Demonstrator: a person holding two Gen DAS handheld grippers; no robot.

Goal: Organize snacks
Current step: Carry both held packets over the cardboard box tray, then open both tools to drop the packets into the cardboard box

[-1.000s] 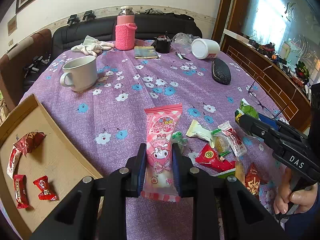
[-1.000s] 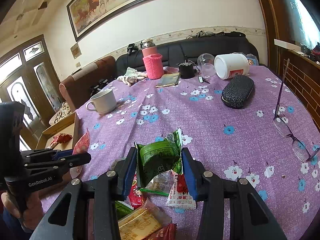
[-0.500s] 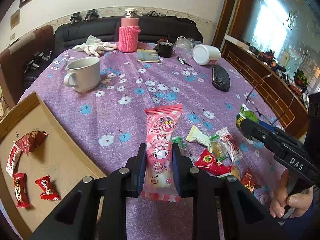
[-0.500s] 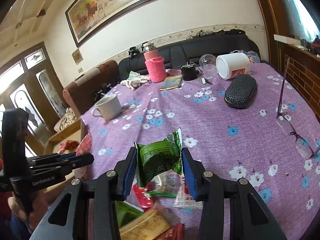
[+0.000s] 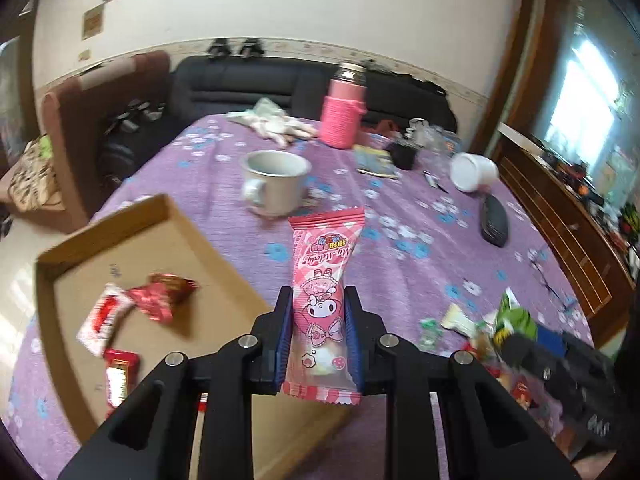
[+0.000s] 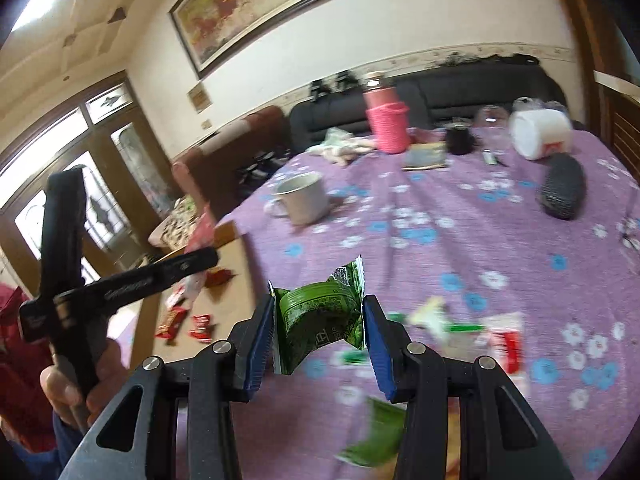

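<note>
**Two snacks held, one in each gripper**

From my left wrist camera, my left gripper (image 5: pixel 318 334) was clamped on the pink snack packet (image 5: pixel 323 304), its blue-padded fingers (image 5: pixel 283 340) pressing both sides of the packet's lower half while the upper half stood upright above them. The packet hung over the near right edge of the cardboard tray (image 5: pixel 168 248), which lay on the purple flowered tablecloth (image 5: pixel 420 264). In the tray lay red-wrapped candies (image 5: pixel 160 296) and another red piece (image 5: pixel 120 372) nearer me. Beyond the packet stood a white mug (image 5: pixel 276 188), and farther back a pink bottle (image 5: pixel 344 116). To the right, the loose snack pile (image 5: pixel 460 320) was spread on the cloth, with my right gripper (image 5: pixel 560 364) blurred just beside it.

From my right wrist camera, my right gripper (image 6: pixel 320 332) was closed on the green snack packet (image 6: pixel 320 316), held crumpled between the blue pads above the cloth. More wrappers (image 6: pixel 496 336) lay blurred on the table to the right, and another green packet (image 6: pixel 376 432) sat low in the frame. At left, my left hand (image 6: pixel 76 384) gripped the handle of the other tool, which reached toward the tray (image 6: pixel 228 304). A black case (image 6: pixel 562 188) lay far right.
</note>
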